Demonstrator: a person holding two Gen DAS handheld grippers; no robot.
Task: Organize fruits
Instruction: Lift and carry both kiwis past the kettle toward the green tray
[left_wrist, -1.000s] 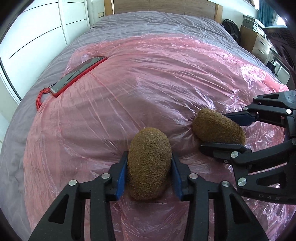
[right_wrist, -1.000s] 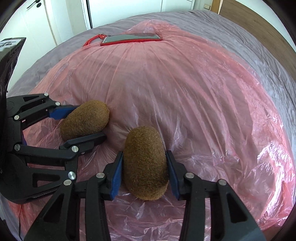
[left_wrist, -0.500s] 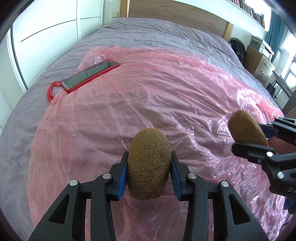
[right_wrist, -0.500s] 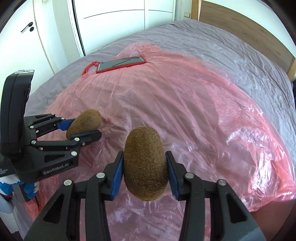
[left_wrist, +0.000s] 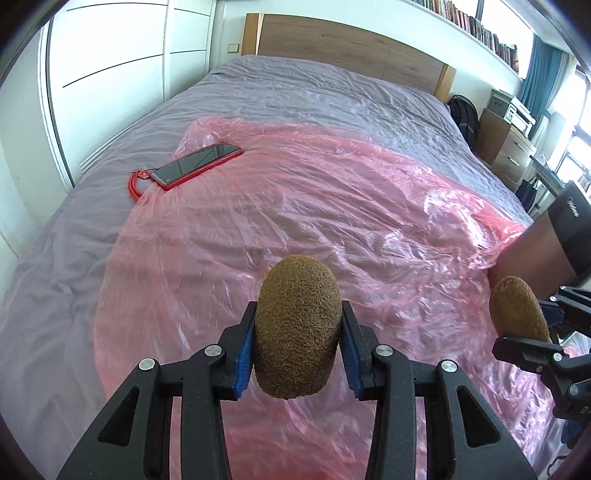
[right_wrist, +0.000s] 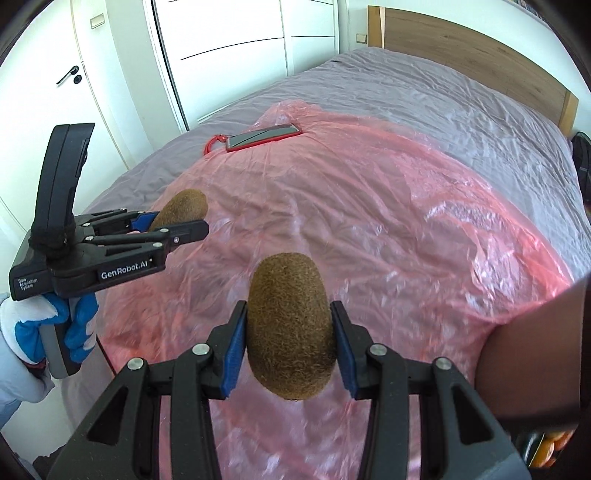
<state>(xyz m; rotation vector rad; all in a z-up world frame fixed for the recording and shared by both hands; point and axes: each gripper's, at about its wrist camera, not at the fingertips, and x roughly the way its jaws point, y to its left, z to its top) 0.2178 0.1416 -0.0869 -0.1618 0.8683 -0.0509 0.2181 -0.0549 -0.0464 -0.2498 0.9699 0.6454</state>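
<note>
Kiwi (left_wrist: 297, 328) sits clamped across its middle in the left gripper (left_wrist: 297, 347), clear above the pink sheet (left_wrist: 332, 206); a second kiwi (right_wrist: 291, 328) is pinched likewise by the right gripper (right_wrist: 290, 343). Both look light, fuzzy and soft, so a gentle squeeze at the waist suits. Farther off lies a phone (left_wrist: 195, 166).

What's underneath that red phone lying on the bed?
The phone rests at the far edge of a pink plastic sheet, spread over the grey bedcover. A red coiled cord trails off its end onto the cover. What lies directly beneath the phone is hidden.
</note>
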